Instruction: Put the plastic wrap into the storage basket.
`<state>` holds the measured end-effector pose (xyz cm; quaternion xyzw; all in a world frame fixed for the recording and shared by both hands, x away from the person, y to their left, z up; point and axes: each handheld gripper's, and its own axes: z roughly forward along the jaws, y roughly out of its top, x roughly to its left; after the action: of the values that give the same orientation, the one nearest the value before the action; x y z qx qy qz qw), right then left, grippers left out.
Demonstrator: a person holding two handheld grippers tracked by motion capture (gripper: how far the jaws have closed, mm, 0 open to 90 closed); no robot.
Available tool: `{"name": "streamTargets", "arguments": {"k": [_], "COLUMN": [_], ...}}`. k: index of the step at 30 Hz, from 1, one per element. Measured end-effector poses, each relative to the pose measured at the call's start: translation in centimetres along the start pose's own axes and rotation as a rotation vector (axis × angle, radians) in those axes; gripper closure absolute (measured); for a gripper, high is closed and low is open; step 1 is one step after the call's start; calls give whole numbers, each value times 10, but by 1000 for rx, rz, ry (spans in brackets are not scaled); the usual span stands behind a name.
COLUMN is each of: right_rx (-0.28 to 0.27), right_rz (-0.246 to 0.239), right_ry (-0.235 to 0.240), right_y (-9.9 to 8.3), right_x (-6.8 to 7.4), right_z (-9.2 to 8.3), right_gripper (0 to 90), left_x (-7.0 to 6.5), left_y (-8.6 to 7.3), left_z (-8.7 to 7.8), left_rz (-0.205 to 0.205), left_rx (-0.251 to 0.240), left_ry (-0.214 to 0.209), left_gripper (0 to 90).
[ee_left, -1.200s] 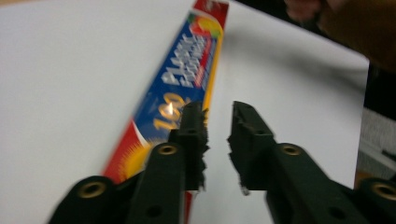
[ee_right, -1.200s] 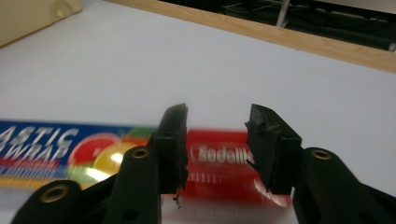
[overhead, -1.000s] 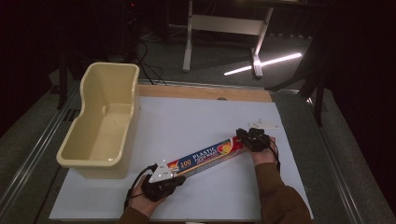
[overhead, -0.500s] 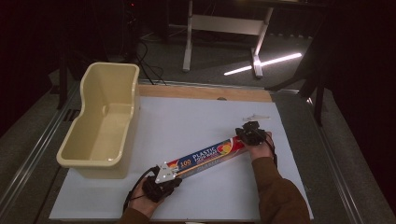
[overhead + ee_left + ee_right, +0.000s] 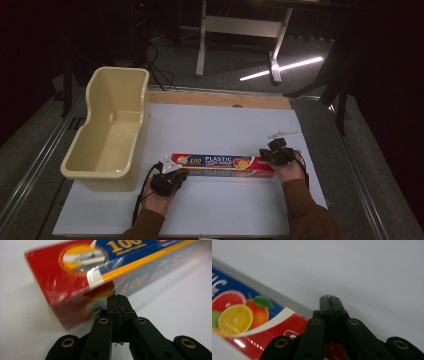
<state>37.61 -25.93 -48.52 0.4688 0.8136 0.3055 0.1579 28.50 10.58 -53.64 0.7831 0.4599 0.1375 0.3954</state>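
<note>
A: Largest item on record?

B: One table [image 5: 210, 215], flat, with a smooth pale matte sheet on top and a strip of bare wood along the far edge.

A: Next?

B: One tub [image 5: 107, 135], cream plastic, deep, with rounded corners and a rolled rim. It stands on the table's left part, just beside the box's left end and the left gripper.

A: And the box?

B: One plastic food wrap box [image 5: 222, 163], long and narrow, glossy printed card in red, blue and yellow, with "100" and citrus fruit on it. It lies near the table's near edge, roughly crosswise, right of the tub.

A: Tools?

B: Two black two-jaw grippers, one per hand. The left gripper [image 5: 169, 181] sits at the box's left end; in the left gripper view its jaws are pressed fully together with nothing between them, tips right at the red end of the box [image 5: 82, 272]. The right gripper [image 5: 276, 152] sits at the right end, jaws likewise fully closed and empty, lying over the red corner of the box [image 5: 249, 322].

A: Smaller pieces?

B: One thin pale object [image 5: 282, 134] lies on the sheet beyond the right gripper; too small to identify.
</note>
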Motion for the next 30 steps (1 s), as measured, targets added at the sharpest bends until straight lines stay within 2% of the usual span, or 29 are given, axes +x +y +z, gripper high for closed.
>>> {"name": "streamTargets", "arguments": {"k": [8,10,12,13,14,15,16,18,19,20,21,24,26,30], "right_rx": [-7,-7,-2,-2,1,-17,-30,-68,-68,-98,-133,-149,-161,-183], "right_rz": [-27,-40,-53,-53,-62,-98,-105,-89,-89,-82,-104,-127,-121,-134], "right_ry": [43,91,120,120,135,136,135,155,155,168,160,153,152,159], "right_y": [-22,-34,-39,-39,-41,-44,-44,-45,-45,-44,-43,-38,-35,-27], "right_x": [9,16,19,19,21,23,22,20,20,19,21,23,22,24], "right_z": [-17,-25,-26,-26,-26,-27,-27,-28,-28,-30,-34,-36,-37,-38], "right_gripper": [900,900,900,900,900,887,854,791,791,780,693,602,562,493], "left_x": [7,9,9,9,8,8,8,8,8,7,6,2,-1,-2], "left_y": [2,2,2,2,1,1,1,-1,-1,-1,-1,3,5,4], "left_z": [8,8,8,8,6,5,3,-3,-3,-9,-13,-24,-32,-49], "left_rz": [-53,-65,-59,-59,-42,-37,-28,-17,-17,5,21,88,116,135], "left_rx": [-25,-30,-31,-31,-34,-36,-37,-40,-40,-44,-43,-32,-47,-71], "left_ry": [42,55,61,61,63,72,77,86,86,96,95,110,114,102], "left_gripper": [899,898,896,890,890,844,824,786,765,765,707,615,568,517]}}
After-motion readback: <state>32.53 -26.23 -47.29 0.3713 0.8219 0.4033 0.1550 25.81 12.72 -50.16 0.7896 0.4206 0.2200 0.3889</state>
